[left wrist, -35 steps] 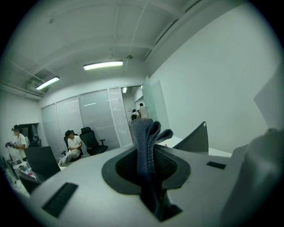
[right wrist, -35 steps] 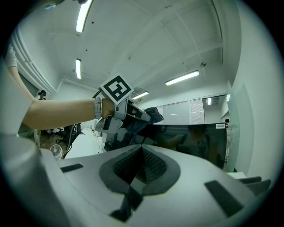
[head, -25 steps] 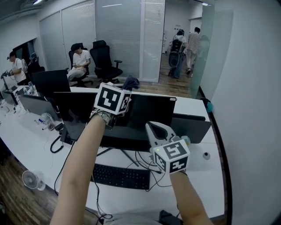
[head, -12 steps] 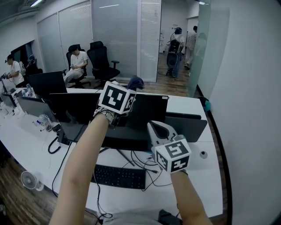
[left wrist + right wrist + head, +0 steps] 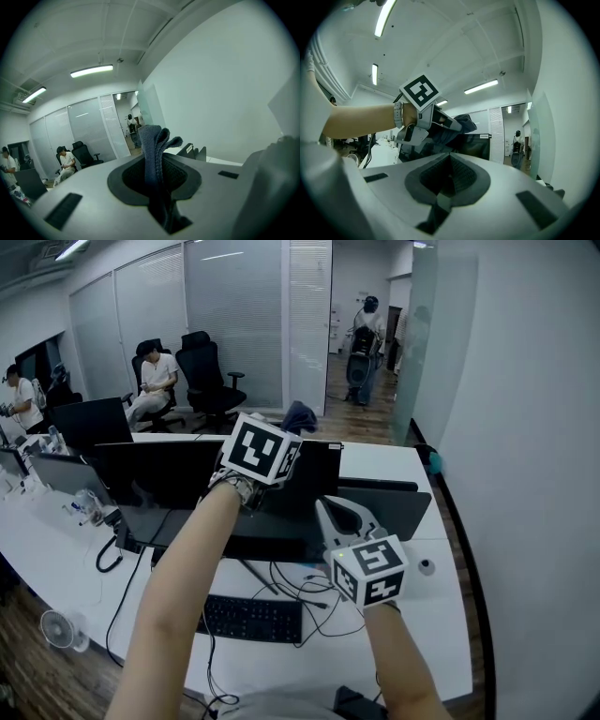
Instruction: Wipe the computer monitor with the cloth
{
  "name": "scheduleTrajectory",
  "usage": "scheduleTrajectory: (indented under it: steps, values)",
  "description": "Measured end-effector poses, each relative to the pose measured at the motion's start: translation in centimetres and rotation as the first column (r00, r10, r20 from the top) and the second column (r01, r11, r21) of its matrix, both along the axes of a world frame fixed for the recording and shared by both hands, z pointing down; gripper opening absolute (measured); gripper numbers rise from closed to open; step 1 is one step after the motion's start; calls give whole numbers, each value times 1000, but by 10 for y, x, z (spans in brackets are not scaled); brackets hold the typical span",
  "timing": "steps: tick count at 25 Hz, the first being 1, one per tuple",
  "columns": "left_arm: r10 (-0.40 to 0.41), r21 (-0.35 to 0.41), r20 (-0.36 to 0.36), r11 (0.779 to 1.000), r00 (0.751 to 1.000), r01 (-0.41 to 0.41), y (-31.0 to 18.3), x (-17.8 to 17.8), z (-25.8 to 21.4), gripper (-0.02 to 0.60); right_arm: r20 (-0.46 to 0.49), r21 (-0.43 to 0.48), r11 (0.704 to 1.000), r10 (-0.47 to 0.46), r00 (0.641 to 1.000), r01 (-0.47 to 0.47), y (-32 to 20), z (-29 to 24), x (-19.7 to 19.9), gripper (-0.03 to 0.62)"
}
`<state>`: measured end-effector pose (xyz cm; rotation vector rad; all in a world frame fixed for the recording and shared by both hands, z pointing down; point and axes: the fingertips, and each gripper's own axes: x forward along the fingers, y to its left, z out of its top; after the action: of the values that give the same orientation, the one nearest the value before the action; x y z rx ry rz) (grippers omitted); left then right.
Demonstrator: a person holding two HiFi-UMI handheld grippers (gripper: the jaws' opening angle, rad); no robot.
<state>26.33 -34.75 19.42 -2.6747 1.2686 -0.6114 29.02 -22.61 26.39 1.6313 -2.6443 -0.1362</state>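
Observation:
The black computer monitor (image 5: 197, 491) stands on the white desk (image 5: 441, 615), its screen facing me. My left gripper (image 5: 284, 433) is raised at the monitor's upper edge, near its right end, and is shut on a dark blue cloth (image 5: 299, 415) that sticks up past the jaws. The left gripper view shows the cloth (image 5: 154, 150) pinched between the jaws of the left gripper (image 5: 157, 180). My right gripper (image 5: 330, 513) hovers lower, in front of the monitor's right part, shut and empty. From the right gripper (image 5: 449, 165) I see the cloth (image 5: 461, 123) and the monitor (image 5: 477, 146).
A black keyboard (image 5: 251, 618) and loose cables (image 5: 305, 592) lie below the monitor. More monitors (image 5: 89, 423) stand to the left and a dark panel (image 5: 398, 507) behind right. A small fan (image 5: 54, 629) is on the floor. A white wall (image 5: 534, 474) runs along the right.
My left gripper and the cloth have shifted right along the monitor's top edge. The right gripper has stayed about where it was.

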Motion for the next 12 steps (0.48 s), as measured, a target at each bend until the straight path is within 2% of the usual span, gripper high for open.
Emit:
scheduleTrajectory:
  steps: [12]
  values:
    - [44,23,22,999,999,-44,7,39,-2,64,17,-21,999,32,999,-32,4,13,26,6]
